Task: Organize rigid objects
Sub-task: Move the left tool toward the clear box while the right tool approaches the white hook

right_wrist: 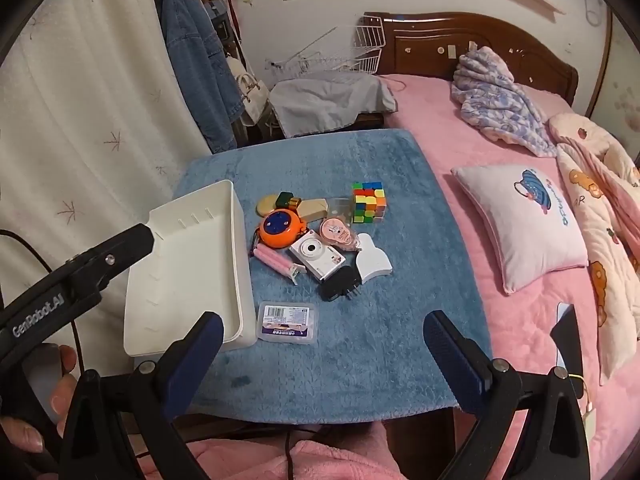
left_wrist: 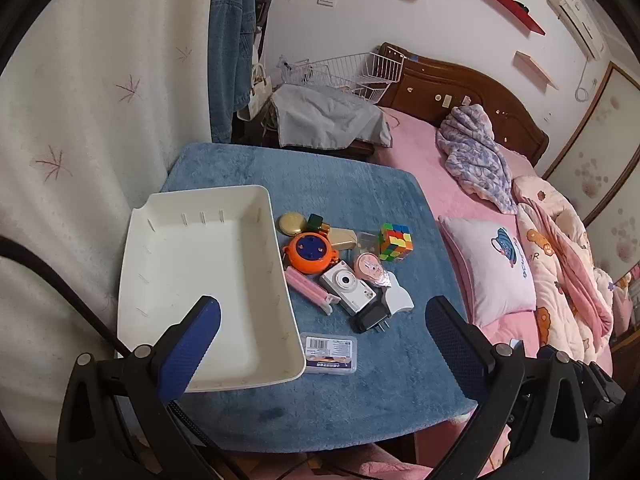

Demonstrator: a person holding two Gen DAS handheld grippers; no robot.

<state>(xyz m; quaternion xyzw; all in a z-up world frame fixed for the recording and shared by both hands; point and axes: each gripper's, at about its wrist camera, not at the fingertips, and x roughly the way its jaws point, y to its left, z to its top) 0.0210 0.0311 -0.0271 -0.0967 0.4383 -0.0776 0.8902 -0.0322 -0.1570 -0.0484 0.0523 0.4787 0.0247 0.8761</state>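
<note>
An empty white tray (left_wrist: 160, 272) (right_wrist: 240, 248) lies on the left of a blue-covered table (left_wrist: 360, 392) (right_wrist: 360, 360). To its right is a cluster: an orange round case (left_wrist: 309, 254) (right_wrist: 282, 229), a white camera (left_wrist: 348, 285) (right_wrist: 316, 258), a colour cube (left_wrist: 396, 242) (right_wrist: 369, 202), a black plug (left_wrist: 370, 316) (right_wrist: 340, 282), a pink stick (left_wrist: 306, 286) (right_wrist: 276, 260). A clear card case (left_wrist: 329, 352) (right_wrist: 287, 322) lies nearer. My left gripper (left_wrist: 322, 326) hangs open above the tray's near corner and the card case. My right gripper (right_wrist: 322, 330) is open too, holding nothing.
A bed with a pink sheet (right_wrist: 520, 320), a pillow (left_wrist: 496, 268) (right_wrist: 528, 216) and crumpled blankets (left_wrist: 480, 156) borders the table on the right. White curtain (left_wrist: 80, 120) on the left. A wire rack (left_wrist: 352, 72) stands behind. A hand (right_wrist: 60, 392) holds the left gripper's handle.
</note>
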